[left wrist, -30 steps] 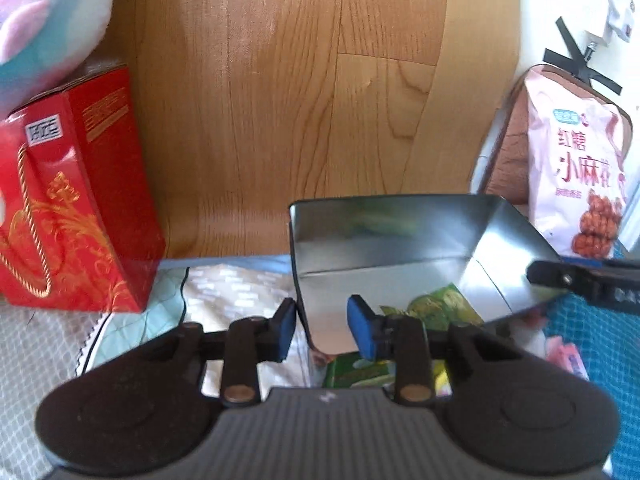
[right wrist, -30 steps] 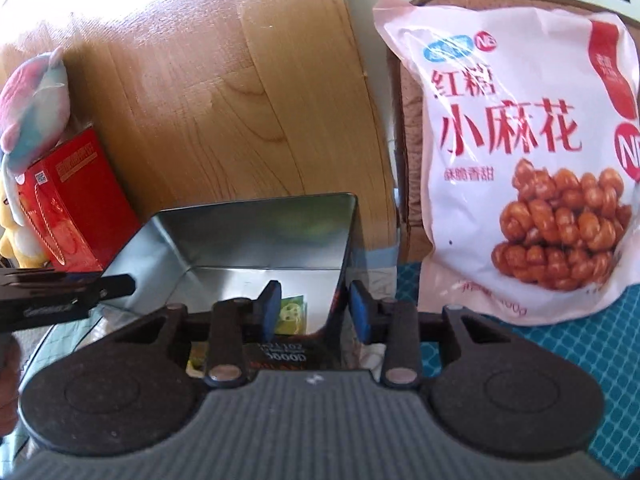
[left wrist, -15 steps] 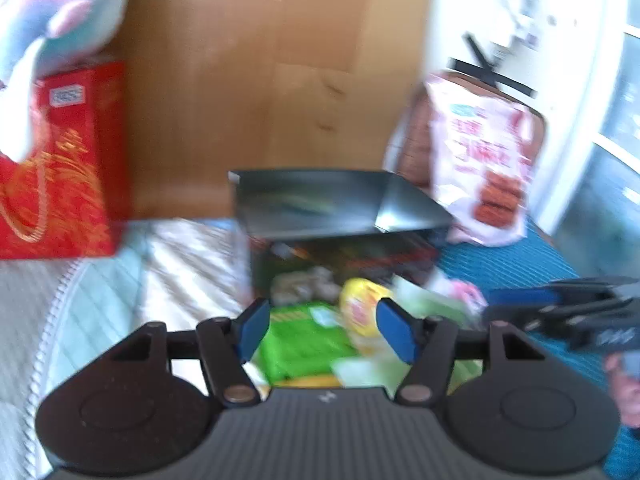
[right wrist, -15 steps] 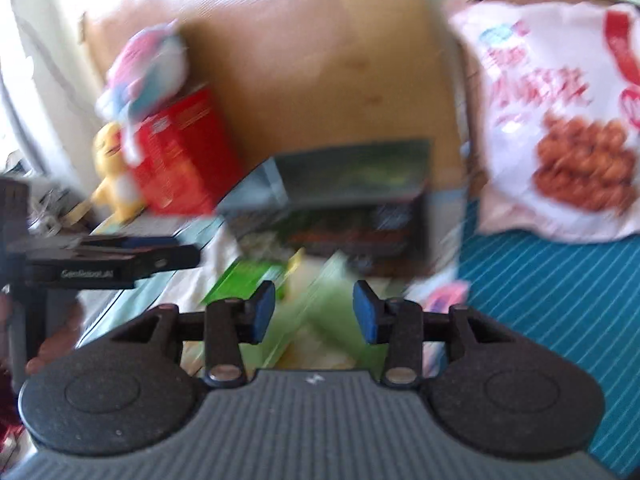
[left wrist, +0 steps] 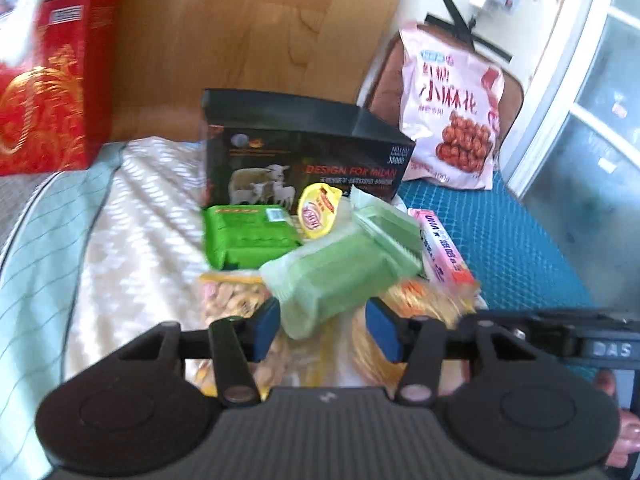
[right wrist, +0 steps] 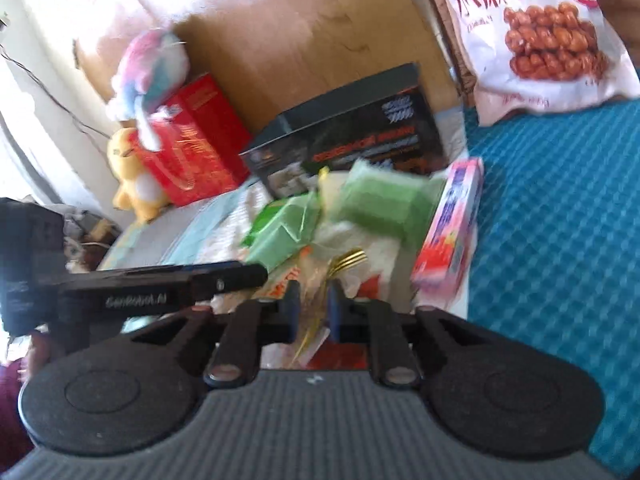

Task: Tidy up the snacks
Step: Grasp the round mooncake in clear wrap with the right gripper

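A black tin box stands open on the bed, also in the right wrist view. A pile of snacks lies in front of it: a bright green packet, a small yellow packet, a pale green packet, a pink box and clear bags of biscuits. My left gripper is open, its pads either side of the pale green packet's near end. My right gripper is narrowly open over a clear crinkly bag; contact is unclear.
A red gift box with plush toys stands at the back left. A large pink bag of fried twists leans at the back right. A wooden headboard is behind. A blue mat covers the right side.
Both grippers have pulled back from the tin and dropped low over the snack pile. The left gripper has opened wider. The right gripper's jaws have narrowed.
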`<state>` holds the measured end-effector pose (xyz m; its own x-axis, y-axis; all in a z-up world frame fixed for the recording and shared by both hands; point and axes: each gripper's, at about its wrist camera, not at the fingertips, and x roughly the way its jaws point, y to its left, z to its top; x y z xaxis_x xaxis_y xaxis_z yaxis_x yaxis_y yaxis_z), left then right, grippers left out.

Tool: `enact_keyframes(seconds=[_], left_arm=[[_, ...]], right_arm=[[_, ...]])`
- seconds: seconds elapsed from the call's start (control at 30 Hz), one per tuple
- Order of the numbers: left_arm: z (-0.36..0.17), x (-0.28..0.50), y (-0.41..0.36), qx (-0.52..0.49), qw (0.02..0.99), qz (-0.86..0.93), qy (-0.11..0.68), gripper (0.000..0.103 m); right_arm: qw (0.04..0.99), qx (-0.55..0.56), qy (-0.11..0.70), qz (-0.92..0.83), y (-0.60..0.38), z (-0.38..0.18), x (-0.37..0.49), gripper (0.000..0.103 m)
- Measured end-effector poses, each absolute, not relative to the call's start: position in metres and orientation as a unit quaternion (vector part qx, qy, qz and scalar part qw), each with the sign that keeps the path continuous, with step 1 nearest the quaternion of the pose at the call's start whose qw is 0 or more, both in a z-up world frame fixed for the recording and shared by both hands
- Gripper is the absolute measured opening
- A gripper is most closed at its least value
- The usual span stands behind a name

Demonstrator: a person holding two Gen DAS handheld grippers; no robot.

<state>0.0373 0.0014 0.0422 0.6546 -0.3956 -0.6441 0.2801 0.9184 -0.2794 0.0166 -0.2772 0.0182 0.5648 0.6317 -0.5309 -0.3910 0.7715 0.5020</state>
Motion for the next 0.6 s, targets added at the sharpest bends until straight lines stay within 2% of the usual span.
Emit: enact_keyframes(seconds=[0.07, 0.17, 0.27, 0.3, 0.4, 0.43, 0.5, 0.6], left_arm=[[0.044, 0.024, 0.012, -0.089, 0.905, -0.191, 0.368, 0.055], [0.044, 0.012, 0.010, -0.100, 0.897, -0.221, 0.371, 0.057], [0.042, 0.000, -0.001, -0.096, 0.891, -0.247, 0.370, 0.062], [0.041, -0.002, -0.005, -0.095, 0.888, -0.254, 0.371, 0.063], [0.039, -0.007, -0.012, -0.097, 0.878, -0.273, 0.381, 0.065], [0.039, -0.009, -0.012, -0.099, 0.874, -0.280, 0.384, 0.066], [0.041, -0.013, -0.012, -0.099, 0.869, -0.295, 0.386, 0.067], [0.041, -0.018, -0.014, -0.093, 0.864, -0.305, 0.391, 0.067]], right_arm=[[0.868, 0.163, 0.361, 0.300, -0.282, 0.019, 0.004, 0.011], [0.877, 0.147, 0.357, 0.286, -0.290, 0.017, -0.008, 0.011], [0.895, 0.130, 0.350, 0.244, -0.300, 0.013, -0.017, 0.017], [0.896, 0.131, 0.349, 0.242, -0.302, 0.013, -0.020, 0.021], [0.904, 0.124, 0.328, 0.243, -0.308, 0.016, -0.036, 0.060], [0.909, 0.111, 0.320, 0.245, -0.307, 0.018, -0.042, 0.065], [0.915, 0.076, 0.310, 0.248, -0.304, 0.021, -0.051, 0.067], [0.919, 0.010, 0.298, 0.257, -0.290, 0.021, -0.063, 0.075]])
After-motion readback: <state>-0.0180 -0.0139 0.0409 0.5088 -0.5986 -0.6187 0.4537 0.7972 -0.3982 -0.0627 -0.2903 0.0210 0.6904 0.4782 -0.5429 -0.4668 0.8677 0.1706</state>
